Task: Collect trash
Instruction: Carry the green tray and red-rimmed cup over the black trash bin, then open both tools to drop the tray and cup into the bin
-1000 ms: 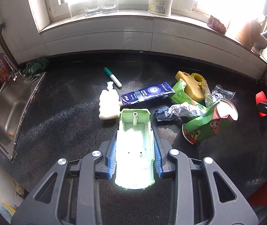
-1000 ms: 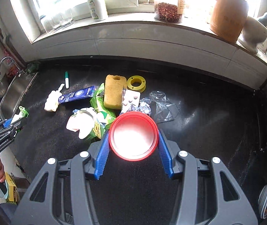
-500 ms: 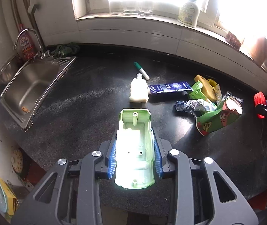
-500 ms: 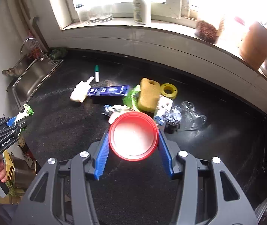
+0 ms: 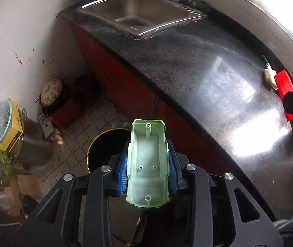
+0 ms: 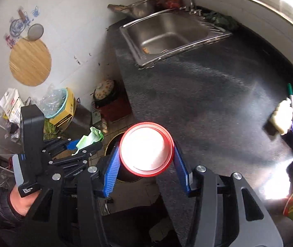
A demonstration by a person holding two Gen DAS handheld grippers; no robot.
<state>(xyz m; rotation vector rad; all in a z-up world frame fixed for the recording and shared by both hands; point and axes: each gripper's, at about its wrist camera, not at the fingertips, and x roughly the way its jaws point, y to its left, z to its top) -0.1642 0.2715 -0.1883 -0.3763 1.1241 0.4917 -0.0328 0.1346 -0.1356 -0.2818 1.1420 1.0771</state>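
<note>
grippers swung over bin (image 5: 107, 154), contents dark

Brushed metal sink (image 5: 144, 14); glossy speckled stone counter (image 5: 218, 86); pale green plastic shell (image 5: 147, 164); round wooden board (image 6: 30, 61).

A pale green plastic shell (image 5: 148, 164) sits between blue ribbed fingers (image 5: 123, 171), a red-rimmed white lid (image 6: 146, 148) between another blue pair (image 6: 111, 171), over a speckled black tabletop (image 5: 187, 61), red cabinet fronts (image 5: 113, 76) and a yellow-rimmed black bin (image 5: 105, 148).
</note>
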